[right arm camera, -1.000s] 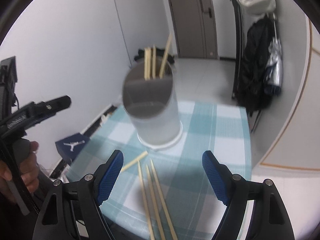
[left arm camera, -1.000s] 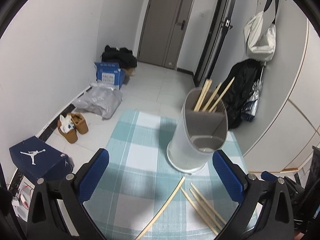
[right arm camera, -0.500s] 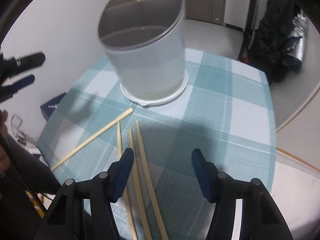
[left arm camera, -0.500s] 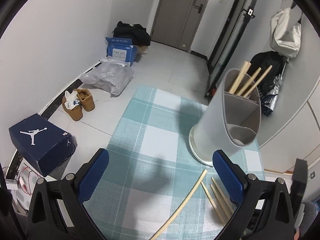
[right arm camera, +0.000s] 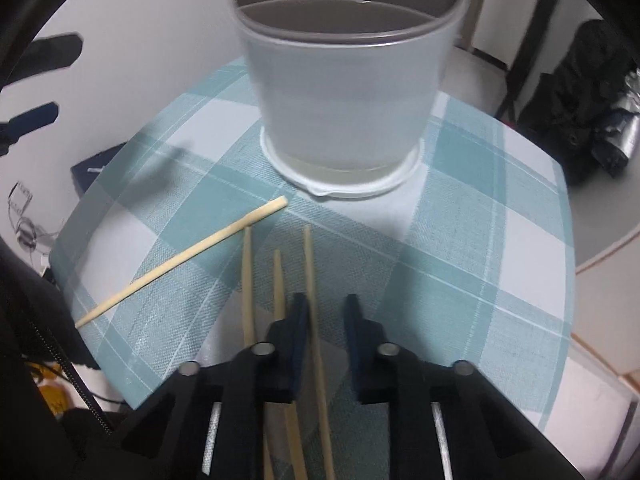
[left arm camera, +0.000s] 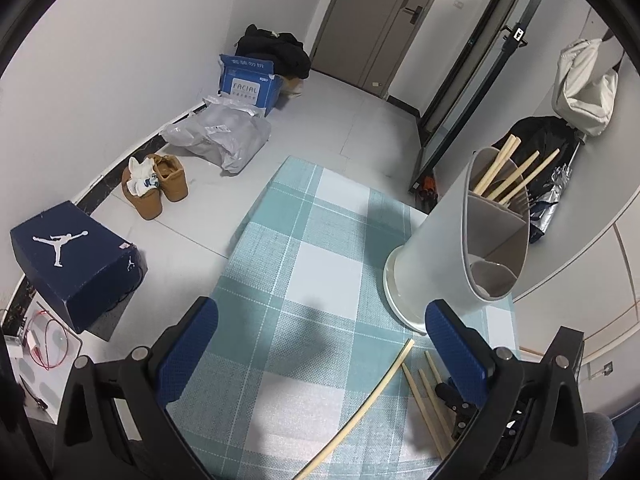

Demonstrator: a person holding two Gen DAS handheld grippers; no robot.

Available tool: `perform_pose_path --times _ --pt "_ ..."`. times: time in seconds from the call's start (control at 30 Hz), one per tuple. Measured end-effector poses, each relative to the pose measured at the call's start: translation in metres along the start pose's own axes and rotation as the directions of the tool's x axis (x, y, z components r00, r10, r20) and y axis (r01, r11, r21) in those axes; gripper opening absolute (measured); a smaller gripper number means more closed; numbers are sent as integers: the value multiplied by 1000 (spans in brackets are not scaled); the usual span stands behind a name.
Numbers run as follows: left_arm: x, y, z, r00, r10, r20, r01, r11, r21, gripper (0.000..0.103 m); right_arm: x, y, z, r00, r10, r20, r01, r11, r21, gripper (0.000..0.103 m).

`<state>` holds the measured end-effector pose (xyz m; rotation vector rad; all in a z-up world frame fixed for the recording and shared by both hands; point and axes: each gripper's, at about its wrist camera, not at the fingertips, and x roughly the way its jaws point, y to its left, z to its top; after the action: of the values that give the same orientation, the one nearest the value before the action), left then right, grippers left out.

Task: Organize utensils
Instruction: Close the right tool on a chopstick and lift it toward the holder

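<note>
A white divided utensil holder point(left arm camera: 452, 248) stands on a teal checked tablecloth point(left arm camera: 304, 264), with several wooden chopsticks point(left arm camera: 508, 176) in its far compartment. It also shows in the right wrist view point(right arm camera: 344, 92). Three chopsticks point(right arm camera: 278, 280) lie side by side on the cloth and one more point(right arm camera: 180, 264) lies slanted to their left. My right gripper point(right arm camera: 326, 312) is low over the cloth, jaws narrowed around the rightmost chopstick point(right arm camera: 310, 264), with a gap still showing. My left gripper point(left arm camera: 320, 344) is open and empty above the cloth.
The table's edges fall off at left and right. On the floor at left are a dark shoe box point(left arm camera: 76, 264), brown shoes point(left arm camera: 156, 184), a plastic bag point(left arm camera: 220, 136) and a blue box point(left arm camera: 248, 84). Bags hang on the right wall point(left arm camera: 584, 84).
My right gripper has dropped toward the loose chopsticks and its jaws have narrowed from wide open. My left gripper has shifted left, so the holder now sits further right.
</note>
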<state>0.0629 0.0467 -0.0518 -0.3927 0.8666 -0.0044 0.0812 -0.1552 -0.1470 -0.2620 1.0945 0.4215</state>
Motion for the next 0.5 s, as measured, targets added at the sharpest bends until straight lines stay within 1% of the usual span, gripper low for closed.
perform_pose_path --times 0.03,0.13,0.23,0.3,0.4,0.47,0.5 --pt "0 1 0 1000 2 -2 -2 1000 -5 102 1 -2 2 1000 12 -7 -12 1000 3 4" --pt "1 2 0 1000 5 -2 -5 1000 -11 102 1 -8 3 999 26 -32 -26 1000 10 3" --pt "3 1 1 1000 21 -6 -21 1000 -7 102 -3 -20 0 998 -1 -65 2 1000 19 3" --pt "5 -1 1 999 38 -12 -38 999 5 102 -6 -27 -3 996 3 -87 -1 1000 26 3" --pt "9 -6 -1 997 57 -42 -56 998 31 102 -10 -35 -8 992 28 -123 -26 999 19 3" --pt "11 -7 -3 997 57 -61 -55 998 40 102 -11 -37 -11 988 40 -149 -40 999 1 3" --pt "12 -8 -4 996 48 -74 -45 998 40 102 -10 -37 -11 987 34 -157 -35 999 -8 5"
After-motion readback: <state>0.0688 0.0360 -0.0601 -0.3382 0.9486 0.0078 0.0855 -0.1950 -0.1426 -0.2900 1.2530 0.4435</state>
